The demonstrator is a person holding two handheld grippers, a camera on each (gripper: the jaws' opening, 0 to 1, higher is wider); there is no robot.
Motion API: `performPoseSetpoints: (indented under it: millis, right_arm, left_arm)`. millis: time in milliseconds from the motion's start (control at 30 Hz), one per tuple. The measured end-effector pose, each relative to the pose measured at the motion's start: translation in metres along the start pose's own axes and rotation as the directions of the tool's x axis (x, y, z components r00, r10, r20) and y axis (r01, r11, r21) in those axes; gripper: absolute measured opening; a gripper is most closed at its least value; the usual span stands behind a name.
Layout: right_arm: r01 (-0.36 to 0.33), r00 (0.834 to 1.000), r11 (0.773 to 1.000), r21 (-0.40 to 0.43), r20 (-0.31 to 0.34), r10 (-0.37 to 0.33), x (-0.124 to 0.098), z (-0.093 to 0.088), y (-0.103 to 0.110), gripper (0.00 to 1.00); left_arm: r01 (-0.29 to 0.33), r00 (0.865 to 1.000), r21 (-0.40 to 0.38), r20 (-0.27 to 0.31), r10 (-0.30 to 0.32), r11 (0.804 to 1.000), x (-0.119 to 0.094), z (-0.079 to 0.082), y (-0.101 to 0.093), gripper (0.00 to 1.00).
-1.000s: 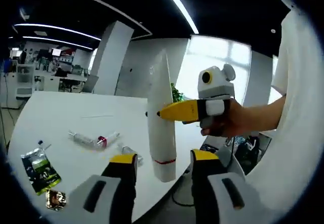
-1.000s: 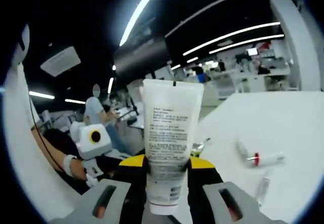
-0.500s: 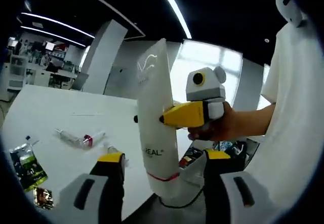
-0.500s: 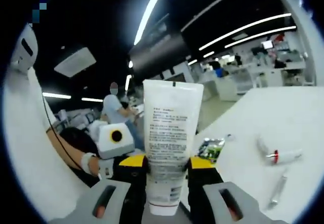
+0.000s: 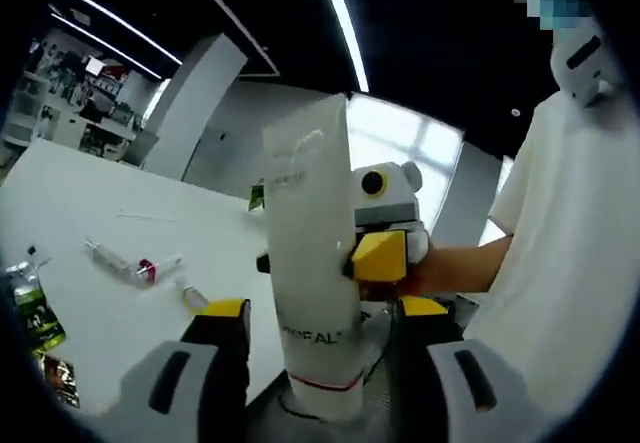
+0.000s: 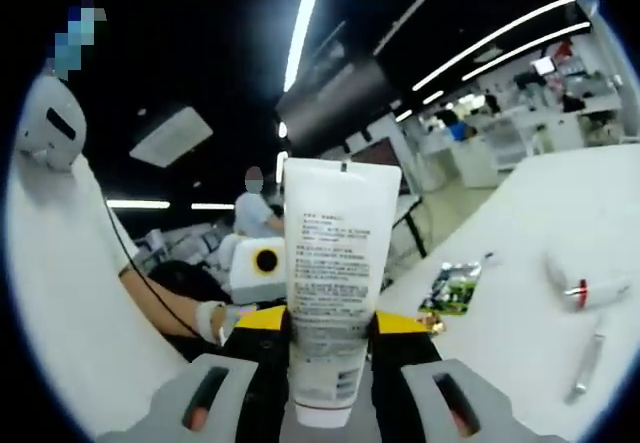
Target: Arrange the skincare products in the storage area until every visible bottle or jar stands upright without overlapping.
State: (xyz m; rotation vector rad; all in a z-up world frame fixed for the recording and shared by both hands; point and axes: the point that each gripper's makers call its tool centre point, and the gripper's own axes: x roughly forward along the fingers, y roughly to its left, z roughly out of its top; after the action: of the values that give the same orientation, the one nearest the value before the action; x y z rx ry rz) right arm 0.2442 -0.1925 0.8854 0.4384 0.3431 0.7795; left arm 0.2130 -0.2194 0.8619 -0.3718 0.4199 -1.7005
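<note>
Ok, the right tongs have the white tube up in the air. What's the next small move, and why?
Probably lower the white tube to a bare patch of the white table and stand it on its cap. The right tongs clamp it well above the surface, between the open left tongs. Small tubes and a green sachet lie there, so choose a spot away from them.

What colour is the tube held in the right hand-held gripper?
White tube with small printed text; clearest in the right gripper view.

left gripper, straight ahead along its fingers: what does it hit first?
Most likely the white tube held by the right gripper; it stands just beyond the left gripper, between its open fingers. Depth is unclear.
</note>
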Motion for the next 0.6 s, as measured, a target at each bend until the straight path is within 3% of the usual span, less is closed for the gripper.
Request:
performPoseSetpoints:
  millis: [333, 433, 600]
  right_arm:
    - [-0.039, 0.999, 0.998, 0.049, 0.028, 0.038, 0.0, 0.004, 0.013, 0.26]
    - [-0.035, 0.999, 0.997, 0.066, 0.025, 0.033, 0.001, 0.0, 0.011, 0.26]
    - [-0.066, 0.998, 0.996, 0.068, 0.016, 0.065, 0.003, -0.001, 0.015, 0.26]
  left_arm:
    - [0.054, 0.998, -0.02, 0.019, -0.053, 0.998, -0.004, 0.004, -0.008, 0.36]
    - [0.09, 0.996, -0.043, -0.002, -0.09, 0.995, -0.003, 0.001, -0.012, 0.33]
    - [0.132, 0.991, -0.104, -0.017, -0.135, 0.986, -0.003, -0.003, -0.017, 0.36]
